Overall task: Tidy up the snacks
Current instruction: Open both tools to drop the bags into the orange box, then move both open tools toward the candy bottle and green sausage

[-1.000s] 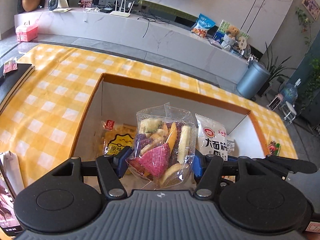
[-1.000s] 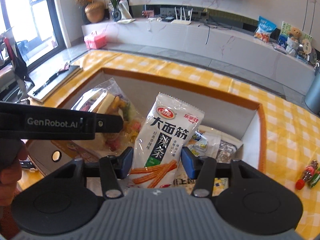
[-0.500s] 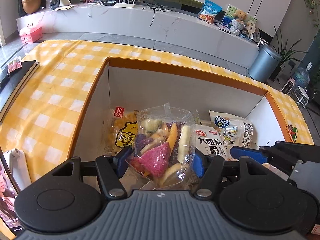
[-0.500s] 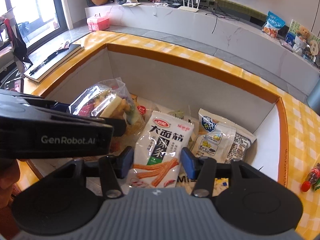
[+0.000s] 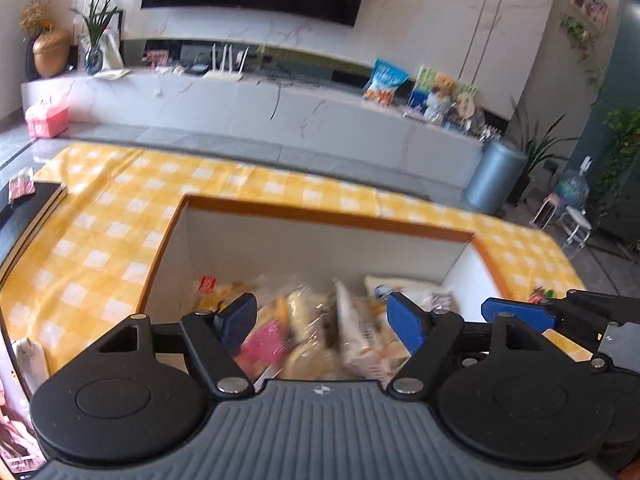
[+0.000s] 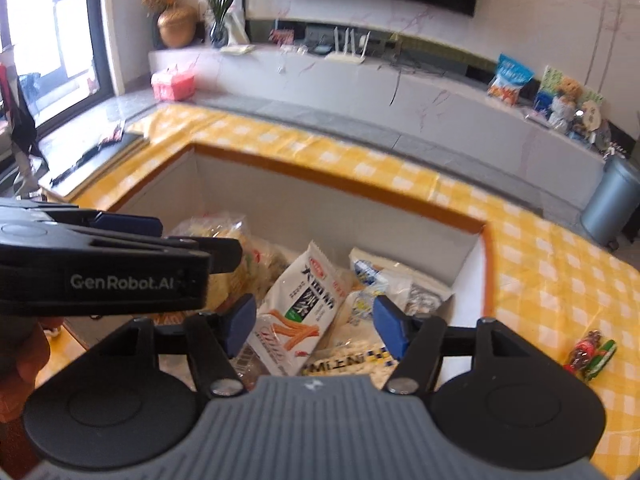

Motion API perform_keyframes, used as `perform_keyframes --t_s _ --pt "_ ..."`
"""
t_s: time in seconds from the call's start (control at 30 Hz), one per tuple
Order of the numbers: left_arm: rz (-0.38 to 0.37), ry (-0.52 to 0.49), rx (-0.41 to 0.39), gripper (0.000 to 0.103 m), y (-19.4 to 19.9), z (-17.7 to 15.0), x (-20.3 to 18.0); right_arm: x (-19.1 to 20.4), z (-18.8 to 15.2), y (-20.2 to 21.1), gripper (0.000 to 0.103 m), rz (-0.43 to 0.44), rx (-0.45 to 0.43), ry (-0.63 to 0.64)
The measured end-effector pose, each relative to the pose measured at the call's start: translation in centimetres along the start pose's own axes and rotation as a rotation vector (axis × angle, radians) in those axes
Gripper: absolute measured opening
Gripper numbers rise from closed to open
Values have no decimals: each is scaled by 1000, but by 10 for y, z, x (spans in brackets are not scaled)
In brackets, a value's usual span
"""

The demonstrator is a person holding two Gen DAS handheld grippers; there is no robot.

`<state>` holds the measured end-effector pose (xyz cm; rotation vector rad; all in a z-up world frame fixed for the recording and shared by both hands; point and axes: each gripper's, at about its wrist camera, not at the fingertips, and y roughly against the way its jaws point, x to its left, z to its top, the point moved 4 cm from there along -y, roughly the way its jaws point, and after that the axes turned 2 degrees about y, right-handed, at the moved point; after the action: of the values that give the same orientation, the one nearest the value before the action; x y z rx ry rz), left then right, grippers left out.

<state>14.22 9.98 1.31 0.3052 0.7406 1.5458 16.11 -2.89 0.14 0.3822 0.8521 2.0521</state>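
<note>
An orange-rimmed white box (image 5: 320,216) (image 6: 340,184) sits on the yellow checked cloth and holds snack packets. My left gripper (image 5: 320,318) hangs over its near side, jaws opening. The clear bag of dried fruit (image 5: 280,336) lies blurred below and between the pads, with neither pad touching it. My right gripper (image 6: 315,322) is also opening. The white spicy-strip packet (image 6: 300,308) (image 5: 356,328) lies tilted in the box beneath it, free of both pads. Each gripper shows in the other's view: the left gripper (image 6: 120,264) at the left edge, a right finger (image 5: 516,312) at the right.
More packets (image 6: 376,276) lie at the box's back right, and a yellowish bag (image 6: 224,240) at its left. A small wrapped candy (image 6: 592,354) rests on the cloth to the right. A black notebook (image 5: 24,216) lies at the far left. A hand (image 6: 20,344) holds the left gripper.
Both grippers have opened and let go of their packets, which now lie in the box. Both have lifted and drawn back a little, so more of the room shows.
</note>
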Motion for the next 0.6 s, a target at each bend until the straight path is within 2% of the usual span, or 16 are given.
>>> perform_keyframes --t_s 0.17,0.33,0.47,0.6 --pt "-86 -32 -77 87 17 7 -32 -27 -1 46 64 -59 -153 -56" --pt "-138 -73 -107 87 24 9 -64 -63 -13 87 64 -122 -245 -107" --pt "-157 -120 -78 87 18 4 -92 -95 -33 109 65 -187 -271 -176" --pt "-184 -189 -33 87 7 -2 -122 -135 -59 115 67 -248 -248 -281"
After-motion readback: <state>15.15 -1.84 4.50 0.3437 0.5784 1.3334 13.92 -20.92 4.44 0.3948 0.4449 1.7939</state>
